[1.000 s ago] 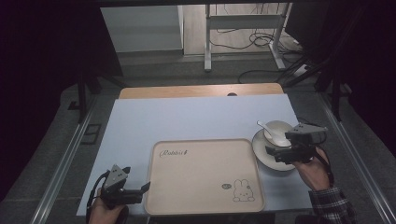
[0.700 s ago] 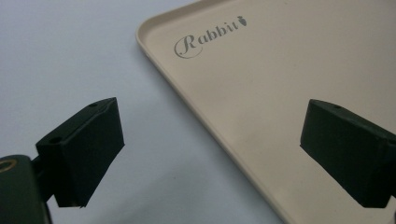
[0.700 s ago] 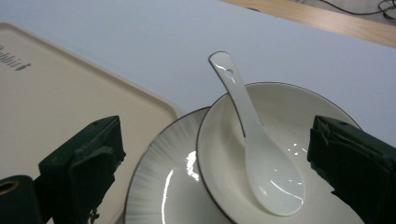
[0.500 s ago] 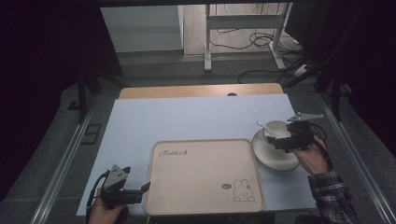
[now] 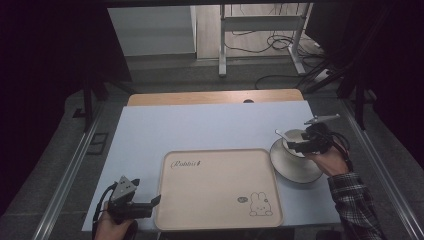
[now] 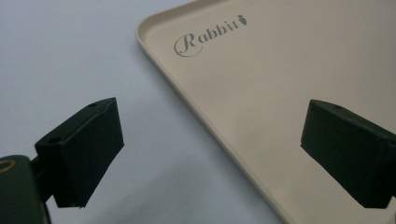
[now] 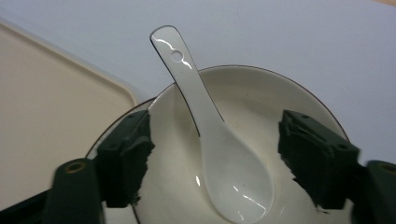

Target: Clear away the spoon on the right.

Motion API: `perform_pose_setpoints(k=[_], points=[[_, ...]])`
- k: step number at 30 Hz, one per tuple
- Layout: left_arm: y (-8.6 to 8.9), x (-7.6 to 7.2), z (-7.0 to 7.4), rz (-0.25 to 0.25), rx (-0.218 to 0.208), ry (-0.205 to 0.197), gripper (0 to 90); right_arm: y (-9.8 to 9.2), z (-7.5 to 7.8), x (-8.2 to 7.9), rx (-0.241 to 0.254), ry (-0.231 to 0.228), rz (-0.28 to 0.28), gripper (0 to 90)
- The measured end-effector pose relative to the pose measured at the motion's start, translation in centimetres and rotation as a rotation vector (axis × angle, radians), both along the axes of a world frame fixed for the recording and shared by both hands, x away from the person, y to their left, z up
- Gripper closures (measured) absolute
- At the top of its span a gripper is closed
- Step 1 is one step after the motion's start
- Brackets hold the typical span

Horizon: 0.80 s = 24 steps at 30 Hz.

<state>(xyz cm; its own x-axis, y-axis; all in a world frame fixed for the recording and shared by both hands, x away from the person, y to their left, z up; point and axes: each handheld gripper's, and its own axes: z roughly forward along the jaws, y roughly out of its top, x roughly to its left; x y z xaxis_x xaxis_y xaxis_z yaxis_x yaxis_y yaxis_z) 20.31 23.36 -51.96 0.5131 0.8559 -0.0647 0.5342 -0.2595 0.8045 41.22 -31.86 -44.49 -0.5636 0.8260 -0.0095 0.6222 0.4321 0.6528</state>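
Note:
A beige tray (image 5: 220,151) with a rabbit print lies in the middle of the table. My left gripper (image 5: 156,202) rests at its near left corner. Its jaws are open (image 6: 210,154) and straddle the tray's rim (image 6: 196,79) without touching it. At the right, a white bowl (image 5: 296,136) stands on a plate (image 5: 295,170) with a white spoon (image 5: 280,134) lying in it. My right gripper (image 5: 294,145) hovers over the bowl (image 7: 261,93). Its jaws (image 7: 217,135) have just been closing and stand on either side of the spoon (image 7: 205,121), apart from it.
A pale blue mat (image 5: 210,125) covers the table, with a wooden strip (image 5: 215,97) along the far edge. Metal rails (image 5: 70,170) run down both sides. A stand (image 5: 222,45) and loose cables sit on the floor beyond.
My right gripper has moved farther away and slightly left, from the plate's near side to over the bowl. Its jaws have narrowed around the spoon. The left gripper and tray have stayed put.

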Motion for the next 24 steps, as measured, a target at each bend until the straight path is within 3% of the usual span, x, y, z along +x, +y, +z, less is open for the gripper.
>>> perform_pose_setpoints(k=[7, 17, 24], points=[[0.0, 0.0, 0.0, 0.000, -0.002, 0.002, 5.5, 0.1, -0.5, 1.2, -0.011, 0.031, 0.027, 48.9], [0.0, 0.0, 0.0, 0.000, -0.002, 0.000, 5.5, 0.4, -1.4, 2.4, -0.027, 0.059, 0.061, 63.5], [0.0, 0.0, 0.0, -0.001, -0.003, 0.000, 5.5, 0.3, -1.6, 2.9, -0.005, 0.073, 0.035, 71.4]])
